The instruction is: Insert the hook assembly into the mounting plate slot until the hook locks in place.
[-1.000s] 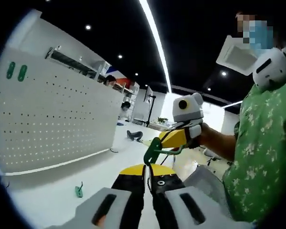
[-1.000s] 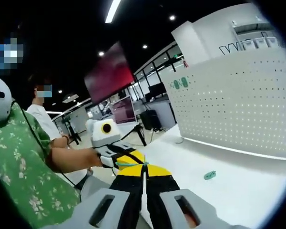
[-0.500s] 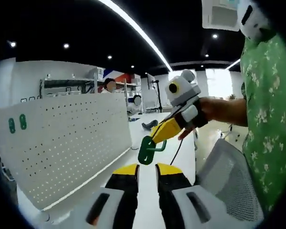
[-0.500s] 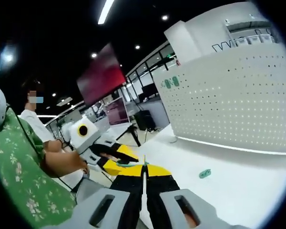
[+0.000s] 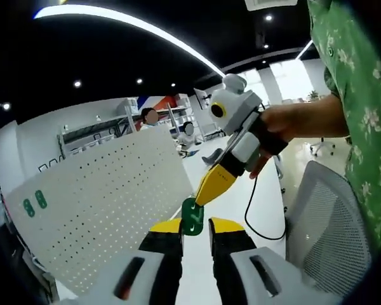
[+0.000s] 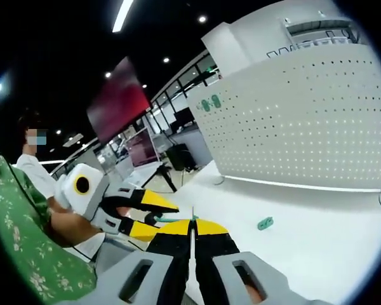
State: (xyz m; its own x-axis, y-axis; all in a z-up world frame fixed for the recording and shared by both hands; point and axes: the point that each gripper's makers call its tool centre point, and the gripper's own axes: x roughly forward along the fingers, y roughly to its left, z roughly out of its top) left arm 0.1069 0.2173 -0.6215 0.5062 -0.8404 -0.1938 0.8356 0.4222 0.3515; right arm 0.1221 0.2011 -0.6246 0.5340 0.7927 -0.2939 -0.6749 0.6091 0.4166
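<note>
A green hook (image 5: 192, 218) hangs from my right gripper (image 5: 202, 198), which comes in from the right of the left gripper view and is shut on it. The hook's plate sits between the yellow tips of my left gripper (image 5: 195, 224), whose jaws stand open on either side of it. In the right gripper view my right gripper (image 6: 191, 222) is shut, with a sliver of the green hook (image 6: 171, 220) at its tip. My left gripper (image 6: 167, 216) reaches in from the left, open around it. The white pegboard (image 5: 95, 210) (image 6: 305, 127) stands upright on the table.
Two green pieces (image 5: 35, 204) (image 6: 210, 102) are fixed near the pegboard's top corner. A small green piece (image 6: 265, 223) lies loose on the white table (image 6: 317, 254). A grey mesh chair (image 5: 333, 222) stands by the person's green sleeve (image 5: 362, 95).
My left gripper has opened from shut. The right gripper has brought the hook down between the left jaw tips. Both views have tilted.
</note>
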